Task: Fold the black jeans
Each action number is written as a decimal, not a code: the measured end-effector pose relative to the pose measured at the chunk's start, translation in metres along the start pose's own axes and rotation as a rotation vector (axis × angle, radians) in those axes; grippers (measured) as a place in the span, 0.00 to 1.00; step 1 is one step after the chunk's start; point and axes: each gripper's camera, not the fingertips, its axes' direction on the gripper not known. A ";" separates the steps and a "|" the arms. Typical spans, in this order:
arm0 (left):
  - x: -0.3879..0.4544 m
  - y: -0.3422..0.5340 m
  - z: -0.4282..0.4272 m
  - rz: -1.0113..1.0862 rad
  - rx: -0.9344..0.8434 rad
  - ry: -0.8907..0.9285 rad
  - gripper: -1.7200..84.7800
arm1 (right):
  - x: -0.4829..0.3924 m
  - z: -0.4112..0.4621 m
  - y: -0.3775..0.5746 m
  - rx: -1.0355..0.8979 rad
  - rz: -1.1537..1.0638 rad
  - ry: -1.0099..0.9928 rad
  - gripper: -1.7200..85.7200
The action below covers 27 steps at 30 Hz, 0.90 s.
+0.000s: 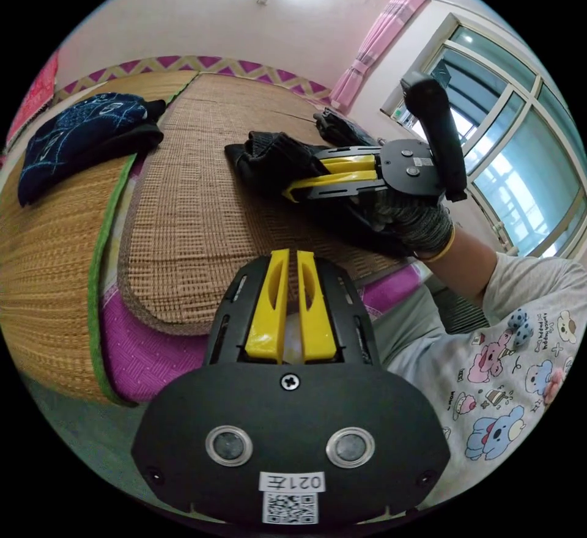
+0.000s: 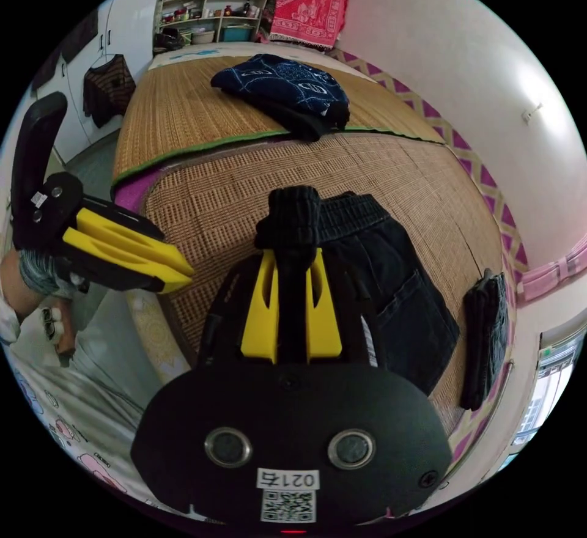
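The black jeans (image 2: 391, 281) lie folded small on the woven mat (image 2: 232, 189), waistband and a back pocket showing. My right gripper (image 2: 293, 254) is shut on a bunched edge of them, and the cloth sticks up between the yellow jaws. In the left gripper view the jeans (image 1: 269, 156) sit at the mat's middle with the right gripper (image 1: 306, 180) clamped on their near edge, held by a gloved hand. My left gripper (image 1: 293, 254) hovers over the mat's near edge, jaws together with nothing in them. It also appears at the left of the right gripper view (image 2: 181, 278).
A folded dark blue patterned garment (image 2: 281, 88) lies at the far end of the bed. Another dark folded piece (image 2: 486, 336) rests at the mat's edge towards the window (image 1: 507, 153). Shelves (image 2: 208, 6) stand beyond. A person's printed shirt (image 1: 520, 348) is close by.
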 end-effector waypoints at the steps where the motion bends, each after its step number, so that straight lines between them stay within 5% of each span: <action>1: 0.000 0.003 0.002 -0.008 0.004 0.006 0.01 | 0.002 0.000 0.002 0.003 0.004 -0.003 0.10; 27: 0.046 0.045 0.035 -0.101 0.032 -0.105 0.01 | 0.064 0.008 0.062 0.010 0.066 -0.134 0.12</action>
